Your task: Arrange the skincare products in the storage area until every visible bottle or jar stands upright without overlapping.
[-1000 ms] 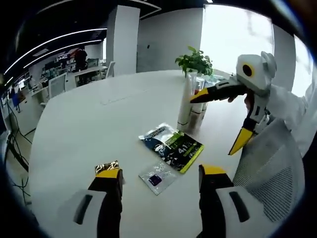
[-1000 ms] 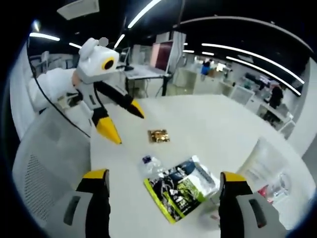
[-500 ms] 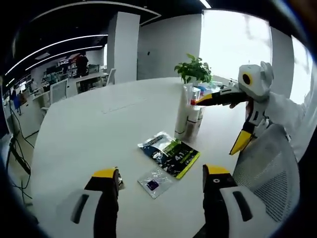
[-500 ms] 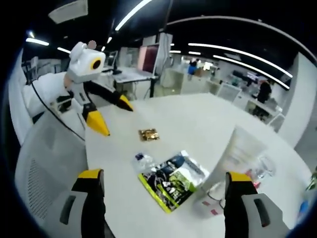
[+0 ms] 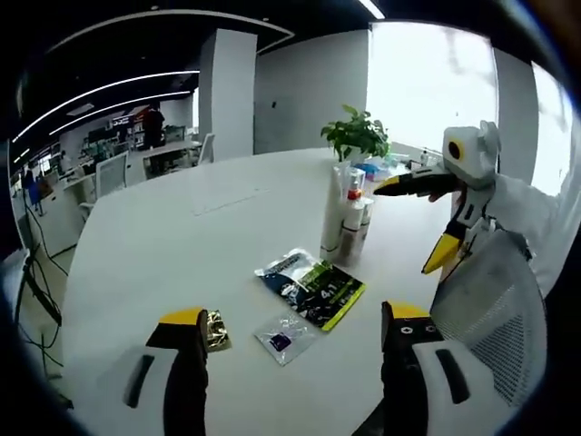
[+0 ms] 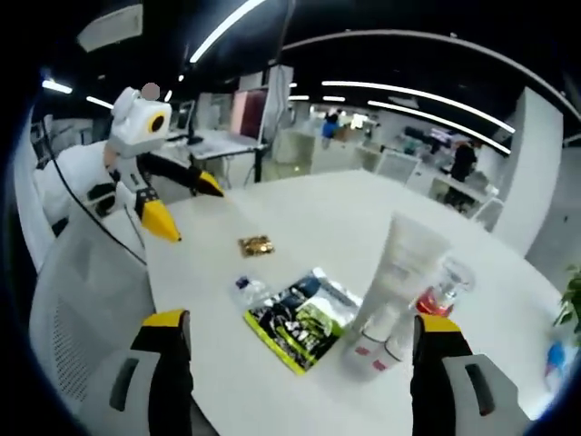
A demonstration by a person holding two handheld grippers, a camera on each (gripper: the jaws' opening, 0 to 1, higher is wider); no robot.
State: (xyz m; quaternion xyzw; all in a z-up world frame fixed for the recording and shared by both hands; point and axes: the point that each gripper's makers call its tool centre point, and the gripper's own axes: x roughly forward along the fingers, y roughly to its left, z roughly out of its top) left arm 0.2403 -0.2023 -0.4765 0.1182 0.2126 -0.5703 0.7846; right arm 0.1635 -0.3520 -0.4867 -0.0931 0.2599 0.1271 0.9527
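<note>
Left gripper (image 5: 292, 329) spread wide, holding nothing; right gripper (image 6: 296, 331) likewise agape above the white table (image 6: 300, 218); beyond, green-black pouch (image 6: 298, 318) lying flat; white tube (image 6: 397, 277) and pump bottle (image 6: 434, 300) upright just beside it.

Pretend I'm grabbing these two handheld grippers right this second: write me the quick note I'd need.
Left gripper: open, holding nothing, above the white table.
Right gripper: open, holding nothing.
Skincare cluster: white tube and small bottles stand upright, close together, beside the green-and-black pouch.
Also lying flat: clear sachet, gold packet.
Done: the bottles seen here are upright.
Left: check whether any overlap; I can't tell from here.
</note>
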